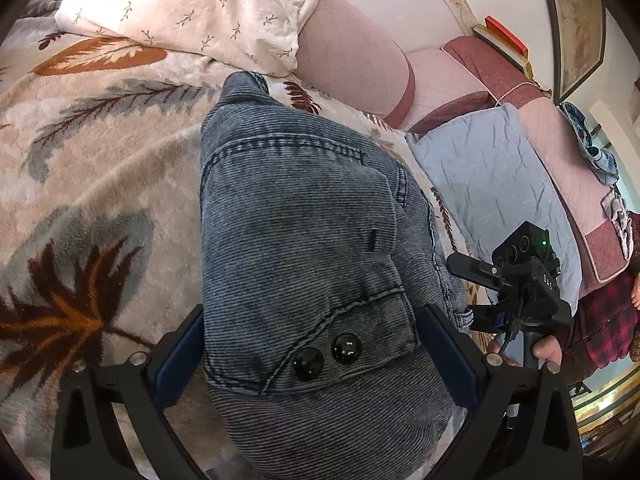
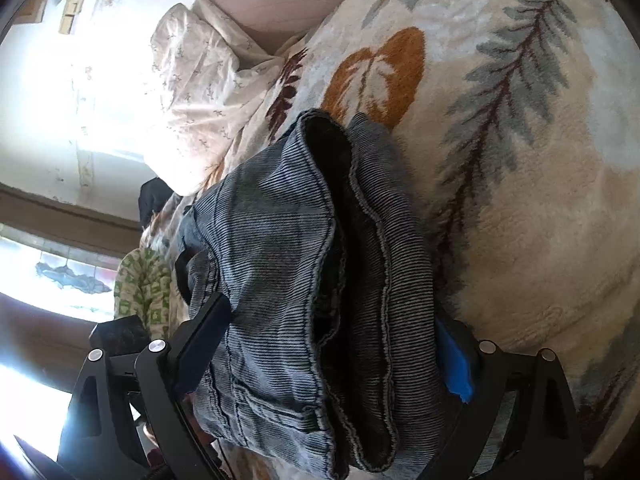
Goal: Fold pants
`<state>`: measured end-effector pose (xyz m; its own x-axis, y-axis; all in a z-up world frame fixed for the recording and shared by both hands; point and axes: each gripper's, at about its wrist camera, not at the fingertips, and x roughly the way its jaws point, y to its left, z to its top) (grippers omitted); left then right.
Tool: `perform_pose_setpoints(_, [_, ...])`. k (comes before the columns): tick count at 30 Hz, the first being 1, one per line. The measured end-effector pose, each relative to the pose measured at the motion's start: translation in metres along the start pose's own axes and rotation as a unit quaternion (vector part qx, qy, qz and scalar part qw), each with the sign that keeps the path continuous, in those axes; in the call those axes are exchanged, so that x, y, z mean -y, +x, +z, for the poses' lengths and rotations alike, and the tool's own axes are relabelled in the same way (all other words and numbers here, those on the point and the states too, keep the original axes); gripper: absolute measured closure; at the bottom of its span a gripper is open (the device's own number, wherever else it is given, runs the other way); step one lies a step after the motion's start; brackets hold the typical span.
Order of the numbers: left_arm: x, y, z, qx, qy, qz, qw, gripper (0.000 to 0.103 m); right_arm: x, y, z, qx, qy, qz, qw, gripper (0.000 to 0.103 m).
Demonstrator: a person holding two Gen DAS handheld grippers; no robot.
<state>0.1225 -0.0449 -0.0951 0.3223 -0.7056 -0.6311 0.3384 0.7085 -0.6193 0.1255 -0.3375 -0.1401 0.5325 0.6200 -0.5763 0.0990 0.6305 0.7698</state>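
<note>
pants (image 1: 304, 216) are grey-blue corduroy, bundled in several layers on the leaf-print blanket (image 1: 100, 168) of the bed, lying toward the blanket's edge nearest the pale blue pillow (image 1: 492, 184). left gripper (image 1: 312, 356) straddles the end with the two black buttons (image 1: 328, 356); fingers stand wide on either side of the cloth with fabric bulging between them, looks like a loose hold rather than a firm pinch. right gripper (image 2: 332, 356) has thick stacked hems and a dark lining between its fingers, also set wide because the bundle is bulky; cannot tell how hard either one presses. floral pillow (image 1: 192, 8) sits at the head of the bed, well apart from the work. risks, my read: layers are thick and uneven, so a lift could grab only the outer ply and let inner ones slide out, undoing the fold. fuzzy blanket may drag on corduroy and skew the stack. two grippers pulling unevenly would twist it.
</note>
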Motion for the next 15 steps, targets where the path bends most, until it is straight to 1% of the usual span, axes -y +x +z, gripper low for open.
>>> perform_pose_setpoints(7, [0.002, -0.001, 0.000, 0.003, 0.002, 0.000, 1.0000, 0.005, -0.011, 0.007, -0.005, -0.003, -0.030, -0.008, 1.000, 0.010])
perform_pose_setpoints(9, [0.001, -0.002, 0.000, 0.003, 0.002, 0.000, 1.0000, 0.005, -0.013, 0.008, -0.007, -0.004, -0.037, -0.009, 0.999, 0.014])
perform_pose_setpoints(12, [0.002, -0.002, 0.000, 0.004, 0.004, 0.002, 1.0000, 0.006, -0.014, 0.009, -0.008, -0.004, -0.040, -0.013, 0.999, 0.017])
perform_pose_setpoints(14, [0.003, -0.003, 0.000, 0.005, 0.005, 0.004, 1.0000, 0.006, -0.014, 0.009, -0.008, -0.003, -0.040, -0.013, 0.999, 0.023])
perform_pose_setpoints(15, [0.003, -0.004, 0.000, 0.006, 0.006, 0.005, 1.0000, 0.007, -0.014, 0.009, -0.009, -0.003, -0.041, -0.013, 0.999, 0.029])
